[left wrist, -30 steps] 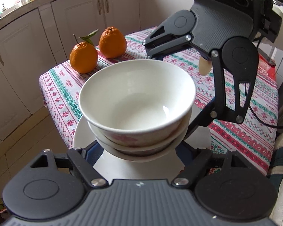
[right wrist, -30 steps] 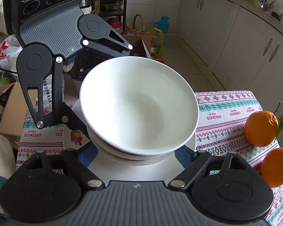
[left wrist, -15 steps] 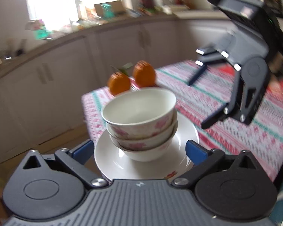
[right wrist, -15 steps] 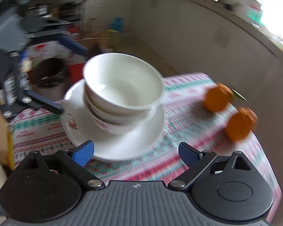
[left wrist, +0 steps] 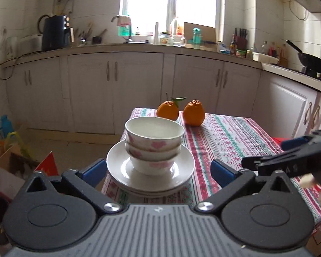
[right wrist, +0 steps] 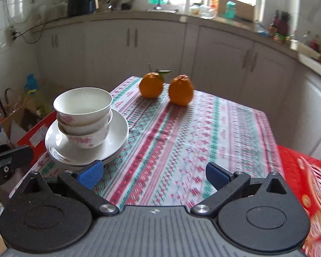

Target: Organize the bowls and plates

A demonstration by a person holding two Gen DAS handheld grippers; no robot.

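Your three bowls (left wrist: 154, 147) sit nested one inside another on the stacked plates (left wrist: 149, 171), and that whole pile stands at the near left corner of the cloth-covered surface (left wrist: 235, 141), with the plate rim close to the edge. Nothing grips it: the left gripper (left wrist: 158, 172) has its blue fingers (left wrist: 94, 170) spread as wide as they go on either side of the plates, clear of the rim. The right gripper (right wrist: 154, 174) is off to the side over bare cloth, its fingers opening wide and nothing between them. The stack looks finished, so the step in hand, as far as can be judged, is simply pulling away cleanly. Draw the left gripper straight back along its own line and keep both fingers off the plate rim, since a nudge there could slide the pile towards the edge. Do not swing sideways until the fingertips are past the plates. The top bowl sits slightly askew on the one beneath; if you want it tidier, centre it with a light touch on the rim rather than a squeeze. The two oranges (left wrist: 180, 112) at the far end are well apart from the stack and need no attention.
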